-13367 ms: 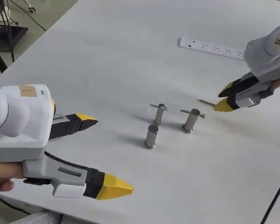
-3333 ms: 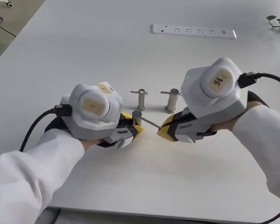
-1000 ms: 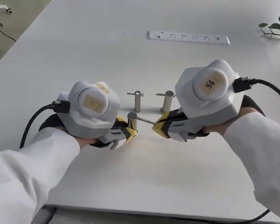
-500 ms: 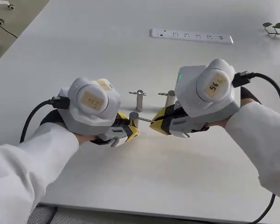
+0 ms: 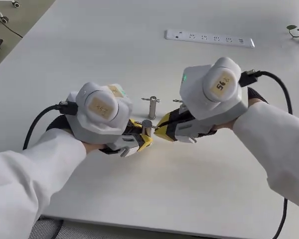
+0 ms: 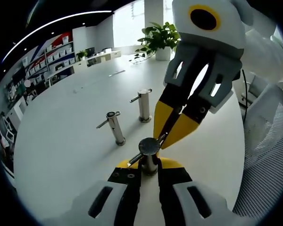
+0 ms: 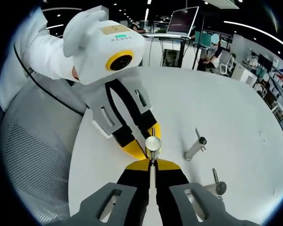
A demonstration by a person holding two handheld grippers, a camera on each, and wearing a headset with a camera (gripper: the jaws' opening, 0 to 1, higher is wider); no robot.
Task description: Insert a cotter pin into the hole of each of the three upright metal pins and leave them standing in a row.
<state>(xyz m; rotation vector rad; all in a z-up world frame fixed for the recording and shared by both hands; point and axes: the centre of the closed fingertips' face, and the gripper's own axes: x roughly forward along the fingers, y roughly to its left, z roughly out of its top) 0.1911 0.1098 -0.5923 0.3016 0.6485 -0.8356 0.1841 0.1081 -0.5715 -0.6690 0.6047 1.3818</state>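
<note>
Left fingers grip pin; right fingers, cotter.

The left gripper clamps the nearest metal pin upright between its jaws. A cotter pin runs through that pin's head, its far end pinched by the right gripper. Behind, on the white table, stand a second metal pin and a third metal pin, each already cottered.

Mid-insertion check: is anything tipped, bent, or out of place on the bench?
Nothing stands out. The two finished silver metal pins stand upright with cotter pins through them. The left tool grips the third silver metal pin upright, while the right tool holds a thin wire cotter pin in its hole.
</note>
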